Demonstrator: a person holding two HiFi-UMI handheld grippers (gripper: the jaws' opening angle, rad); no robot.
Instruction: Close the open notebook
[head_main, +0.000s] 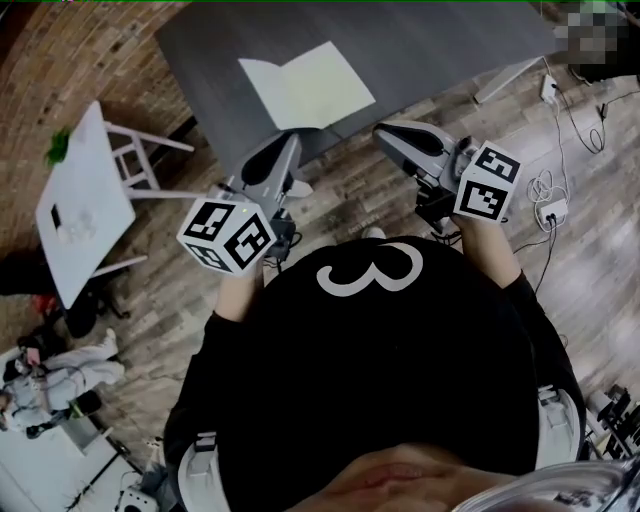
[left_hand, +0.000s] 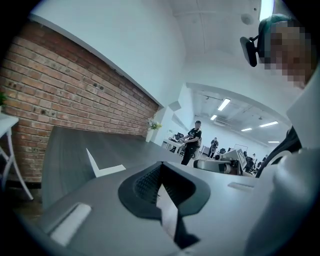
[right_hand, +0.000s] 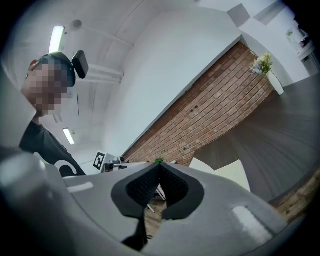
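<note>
Notebook: a pale cream, open paper notebook (head_main: 305, 85) (left_hand: 102, 167) (right_hand: 227, 172) lies pages-up on a dark grey rectangular table (head_main: 430, 40), ahead of both pairs of fingertips and apart from them.
Left gripper: the grey left gripper (head_main: 291, 141) (left_hand: 161, 165) has its fingers pressed together with nothing between them. The notebook sits ahead and to the left of its tips.
Right gripper: the grey right gripper (head_main: 384, 132) (right_hand: 160, 165) also has its fingers closed on nothing. The notebook sits ahead and to the right of its tips.
Surroundings: a small white table (head_main: 85, 200) stands outside the left fingers. A red brick wall (left_hand: 75, 95) rises beyond the fingertips, with wood-plank floor (head_main: 340, 205) below them.
</note>
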